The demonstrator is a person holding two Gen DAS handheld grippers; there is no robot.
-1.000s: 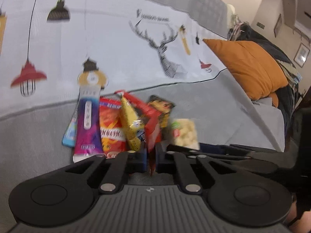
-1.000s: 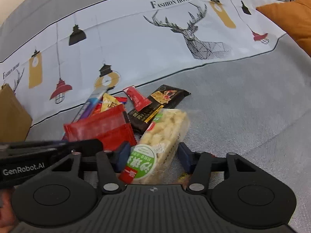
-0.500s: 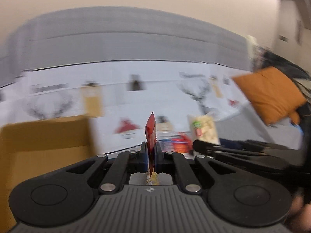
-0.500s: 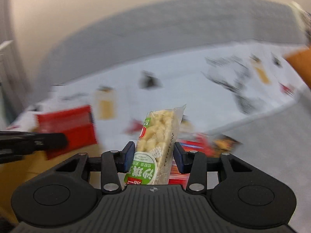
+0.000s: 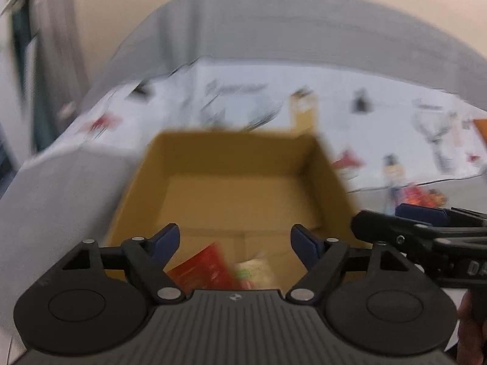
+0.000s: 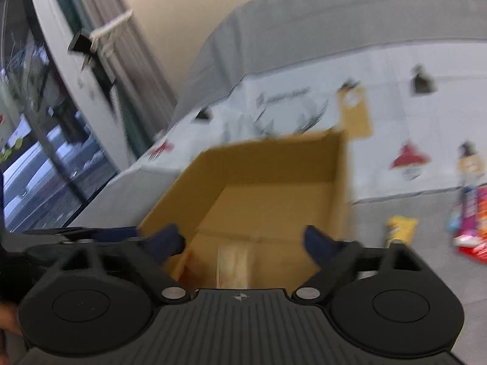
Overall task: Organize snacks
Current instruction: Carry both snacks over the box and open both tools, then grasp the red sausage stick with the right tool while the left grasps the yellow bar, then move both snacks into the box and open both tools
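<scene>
An open cardboard box (image 5: pixel 322 164) sits on the sofa, also in the right wrist view (image 6: pixel 341 164). My left gripper (image 5: pixel 234 240) is open over the box; a red packet (image 5: pixel 204 269) and a pale puffed-snack bag (image 5: pixel 255 272) lie blurred inside below it. My right gripper (image 6: pixel 243 241) is open over the box, with the pale bag (image 6: pixel 236 263) below it. The right gripper also shows in the left wrist view (image 5: pixel 426 222) at the right. A yellow packet (image 6: pixel 398 229) lies on the grey cushion. Several snacks (image 6: pixel 470 213) remain in a pile at right.
The sofa has a white cover printed with lamps and deer (image 6: pixel 395 106) and a grey back (image 5: pixel 304 30). A window with curtains (image 6: pixel 61 91) is at the left. The snack pile (image 5: pixel 417 196) shows far right in the left wrist view.
Both grippers swung left from the snack pile to above the box and opened. The red packet and the puffed-snack bag left the jaws and now lie in the box.
</scene>
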